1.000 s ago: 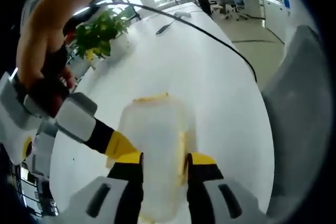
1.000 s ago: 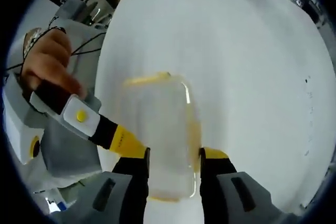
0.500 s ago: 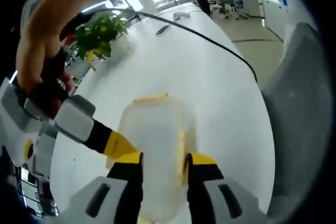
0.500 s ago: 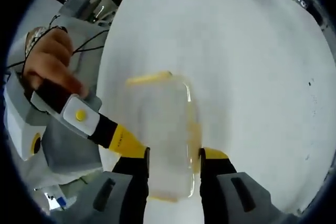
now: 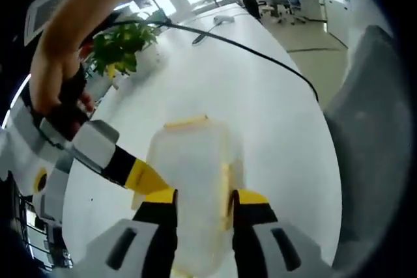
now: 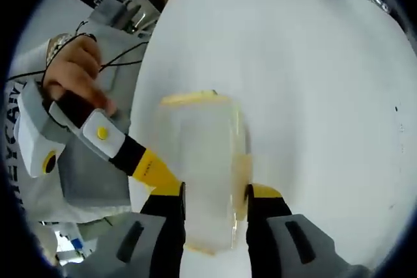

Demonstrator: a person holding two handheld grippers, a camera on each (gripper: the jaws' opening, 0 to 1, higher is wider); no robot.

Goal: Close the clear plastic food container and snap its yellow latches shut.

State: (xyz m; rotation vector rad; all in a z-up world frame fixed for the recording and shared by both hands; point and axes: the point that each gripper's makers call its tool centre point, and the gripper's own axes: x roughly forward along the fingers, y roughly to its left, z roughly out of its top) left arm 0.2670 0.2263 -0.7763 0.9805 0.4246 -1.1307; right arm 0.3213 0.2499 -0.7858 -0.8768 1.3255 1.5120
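Both grippers, left (image 5: 202, 198) and right (image 6: 215, 194), apparently clamp the container (image 5: 189, 180) on white bench (image 5: 260, 109); plant (image 5: 120, 43) and cable (image 5: 260, 56) behind.

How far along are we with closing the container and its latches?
The lid looks seated on the clear container on the white table. In hand: both grippers' jaws straddle it, the left gripper from one end, the right gripper from the other. Yellow latches show along its edges; whether any has snapped shut is unclear, so latching remains.
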